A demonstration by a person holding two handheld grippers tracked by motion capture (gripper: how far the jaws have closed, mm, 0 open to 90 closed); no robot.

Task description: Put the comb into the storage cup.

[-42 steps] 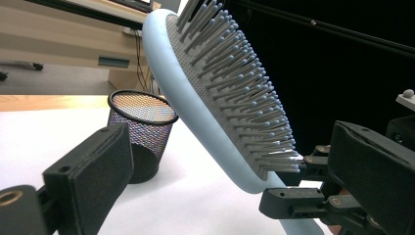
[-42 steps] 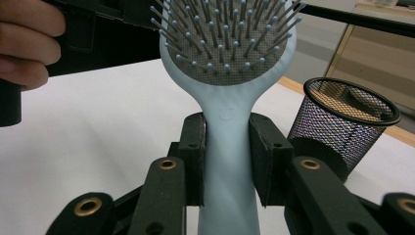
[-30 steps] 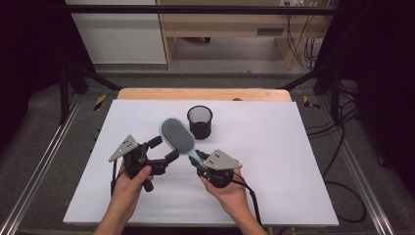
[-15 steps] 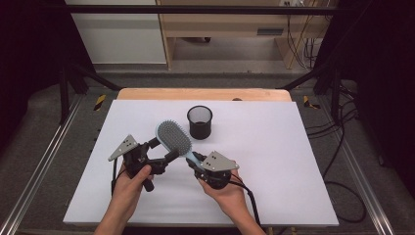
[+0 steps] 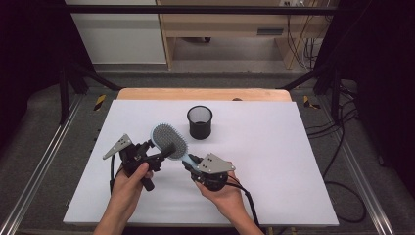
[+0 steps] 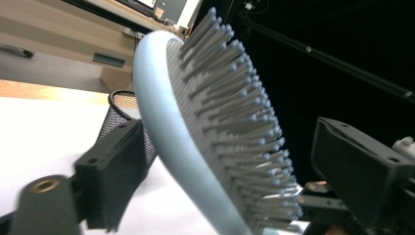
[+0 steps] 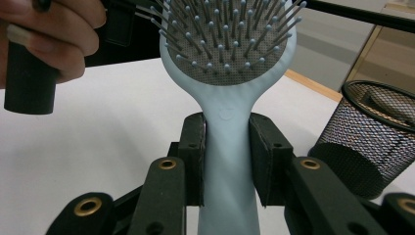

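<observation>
- The white table [image 5: 293,161] gave us a bare working surface, and we kept both hands at its near edge, left of the middle, where the work stayed close to us.
- The black mesh cup [image 5: 200,122] stood upright just beyond the brush, toward the far side; we judged it the likely home for the brush, so it sat within easy reach.
- The pale blue hairbrush [image 5: 169,140] was held off the table between the 2 grippers, bristles turned up and toward us, head to the far left, handle to the near right.
- Our right gripper [image 7: 226,161] was clamped on the handle, both pads pressing its sides, which carried the brush steadily.
- Our left gripper [image 6: 235,166] straddled the head; its jaws had just been closing, with the head between them. 1 pad looked against the smooth back, the other seemed short of the bristles, so we judged the hand-over unfinished.
</observation>
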